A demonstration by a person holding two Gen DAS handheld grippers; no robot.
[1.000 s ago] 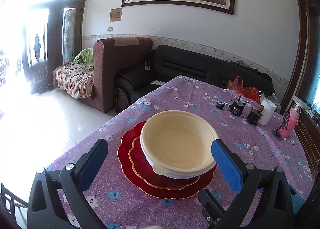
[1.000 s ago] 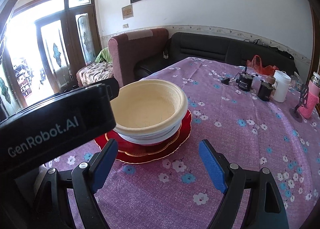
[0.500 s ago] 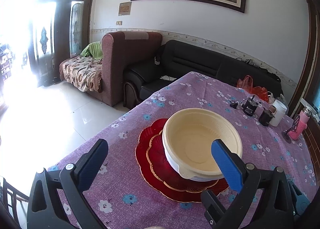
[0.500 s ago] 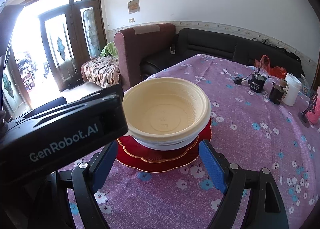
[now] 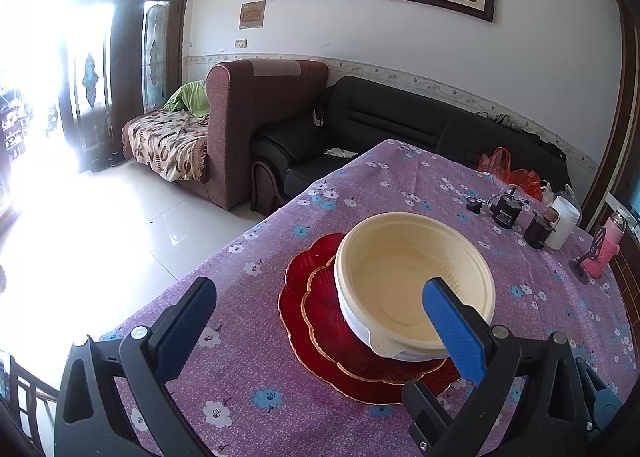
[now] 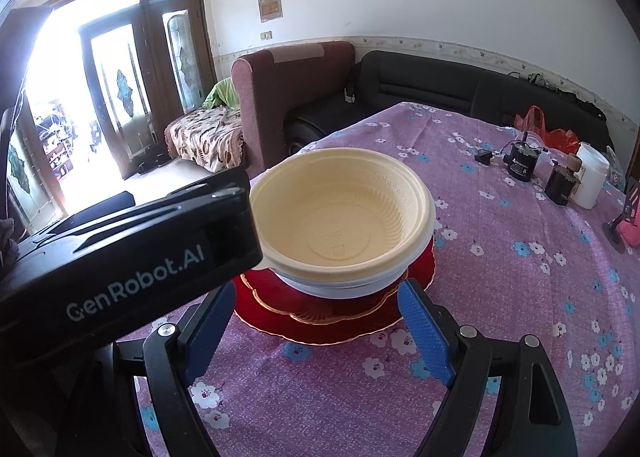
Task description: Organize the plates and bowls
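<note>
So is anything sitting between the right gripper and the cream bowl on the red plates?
No. Only bare tablecloth and the plates' near rim lie between the open right gripper and the cream bowl. The left gripper's body is off to one side.

cream bowl (image 5: 414, 281) sits on stacked red plates (image 5: 320, 317); left claw (image 5: 320, 317) gapes wide over them.
</note>
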